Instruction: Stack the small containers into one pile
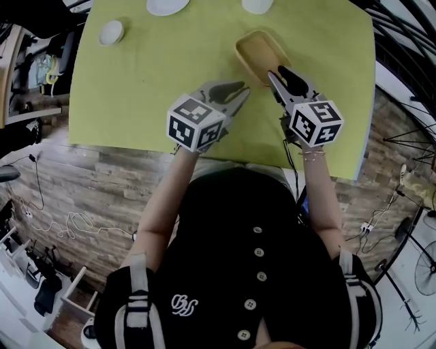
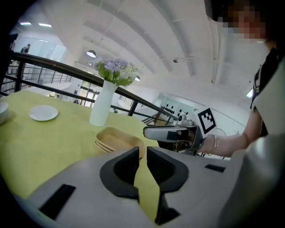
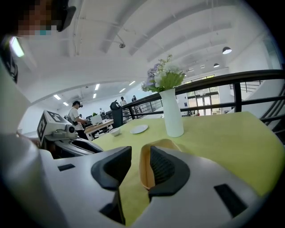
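A pile of shallow tan containers [image 1: 262, 56] sits nested on the yellow-green table [image 1: 157, 82], right of centre. My right gripper [image 1: 278, 72] hovers just at the pile's near edge, jaws open and empty. In the right gripper view the pile [image 3: 143, 169] shows through the gap and behind the right jaw of that gripper [image 3: 140, 153]. My left gripper [image 1: 237, 94] hangs to the near left of the pile, apart from it. Its jaws [image 2: 142, 153] stand a narrow gap apart with only table between them. The pile [image 2: 116, 140] lies just beyond them.
A white vase of flowers [image 2: 101, 107] stands behind the pile. A white plate [image 1: 167, 5] and a small white bowl [image 1: 111, 32] lie at the far left of the table. The table's near edge [image 1: 204, 155] runs just below both grippers. A railing borders the far side.
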